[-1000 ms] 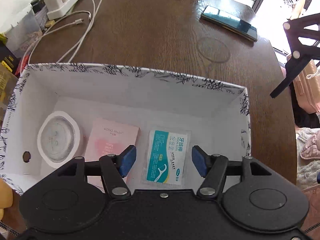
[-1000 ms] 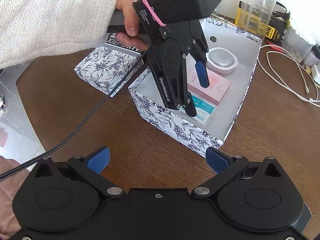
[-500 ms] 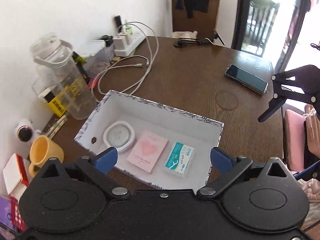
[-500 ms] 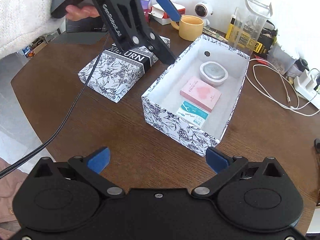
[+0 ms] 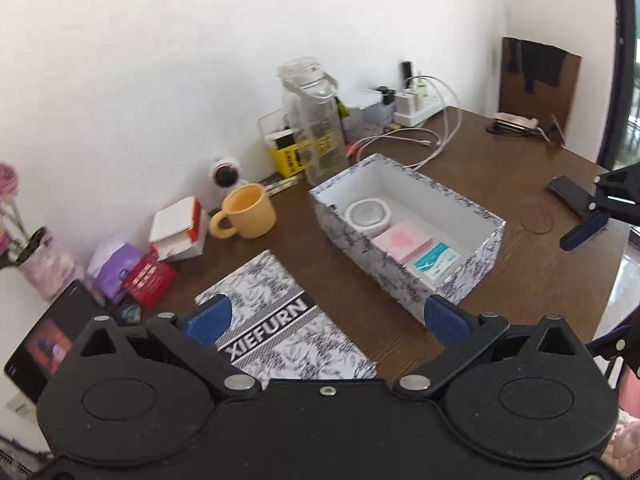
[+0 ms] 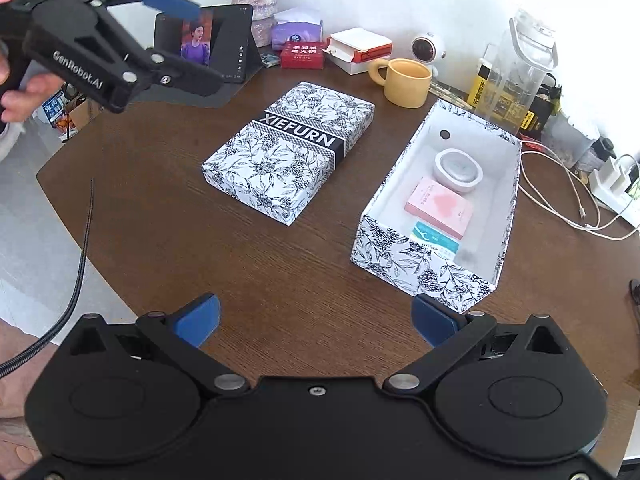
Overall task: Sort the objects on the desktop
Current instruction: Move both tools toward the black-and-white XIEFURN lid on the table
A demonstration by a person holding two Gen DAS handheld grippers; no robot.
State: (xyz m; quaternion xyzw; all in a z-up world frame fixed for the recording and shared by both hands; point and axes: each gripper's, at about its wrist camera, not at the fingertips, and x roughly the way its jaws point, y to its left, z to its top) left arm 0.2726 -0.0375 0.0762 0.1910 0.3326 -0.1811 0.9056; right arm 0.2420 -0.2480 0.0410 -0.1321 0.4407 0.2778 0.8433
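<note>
Ahead of my right tool point(image 6: 316, 320), whose fingers stand wide apart and empty, the open patterned box point(image 6: 420, 268) sits on the desk point(image 6: 160, 208), holding a white dish point(image 6: 458, 170), pink packet point(image 6: 438, 208) and floss packet point(image 6: 436, 240). Left of it lies the lid point(image 6: 288, 152). My left tool point(image 5: 326, 320) hangs spread and empty above the lid.

Left hand-held gripper point(image 6: 176, 36): matte black frame, blue finger pads point(image 6: 170, 2), silver rivets, white "GenRobot.AI" lettering, braided black cable point(image 6: 78, 264). Right hand-held gripper point(image 6: 316, 320): identical build.
</note>
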